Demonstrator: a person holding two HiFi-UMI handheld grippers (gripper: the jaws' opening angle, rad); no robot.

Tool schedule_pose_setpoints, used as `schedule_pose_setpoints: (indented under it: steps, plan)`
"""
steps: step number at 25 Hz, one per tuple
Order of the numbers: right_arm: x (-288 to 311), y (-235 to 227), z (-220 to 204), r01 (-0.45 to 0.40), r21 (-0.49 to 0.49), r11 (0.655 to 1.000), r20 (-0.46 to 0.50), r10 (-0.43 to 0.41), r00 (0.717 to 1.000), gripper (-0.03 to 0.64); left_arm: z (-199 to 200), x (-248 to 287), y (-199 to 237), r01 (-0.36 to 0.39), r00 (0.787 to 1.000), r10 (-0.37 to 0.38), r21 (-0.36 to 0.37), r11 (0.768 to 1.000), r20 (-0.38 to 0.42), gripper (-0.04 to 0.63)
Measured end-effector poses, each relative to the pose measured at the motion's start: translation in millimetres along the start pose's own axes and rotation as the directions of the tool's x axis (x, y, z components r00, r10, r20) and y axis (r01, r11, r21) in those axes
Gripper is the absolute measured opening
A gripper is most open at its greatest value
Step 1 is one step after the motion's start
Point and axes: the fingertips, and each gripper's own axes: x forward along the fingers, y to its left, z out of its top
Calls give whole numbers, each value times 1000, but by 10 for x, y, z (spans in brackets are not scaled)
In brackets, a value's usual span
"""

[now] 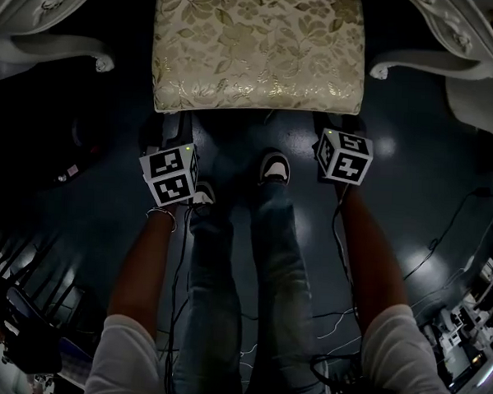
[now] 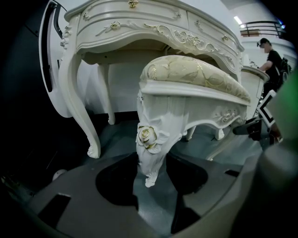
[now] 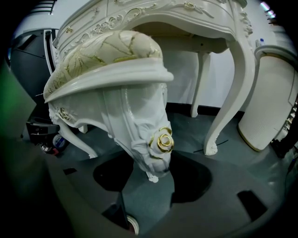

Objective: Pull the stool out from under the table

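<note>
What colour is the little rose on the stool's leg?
White rose with gold edges; clearest in the right gripper view.

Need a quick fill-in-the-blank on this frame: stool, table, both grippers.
1. The left gripper is closed on one ___ of the stool.
2. Just above the right gripper, the carved flower is a ___.
3. The cushion has leaves coloured ___.
4. The table is painted ___.
Missing: leg; rose; gold; white.
</note>
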Motion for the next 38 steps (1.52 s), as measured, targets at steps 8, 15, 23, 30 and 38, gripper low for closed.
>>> schedule_pose_setpoints:
  steps: [8, 15, 23, 30, 38]
  plan:
    - [29, -24, 0, -17, -11, 1000, -9, 17, 1000, 239, -15, -29, -29, -14, 1000, 14, -12, 1000, -23, 201]
    - [22, -20, -42, -9, -4, 1000, -40, 9, 999, 241, -31, -5, -27, 4, 999, -5, -11, 1000, -50, 202]
    - [-53, -19, -16, 11, -4, 1000, -52, -11, 999, 239, -6, -7, -20, 23, 997, -25, -24, 999, -75, 201]
    - [-90, -15, -32, 16, 3, 1000, -67, -16, 998, 241, -14, -22, -21, 35, 995, -38, -31, 999, -89, 201]
    - [-156, 74, -112, 41, 40, 998, -89, -38, 995, 239, 16, 49, 51, 58, 993, -58, -5, 998, -103, 201]
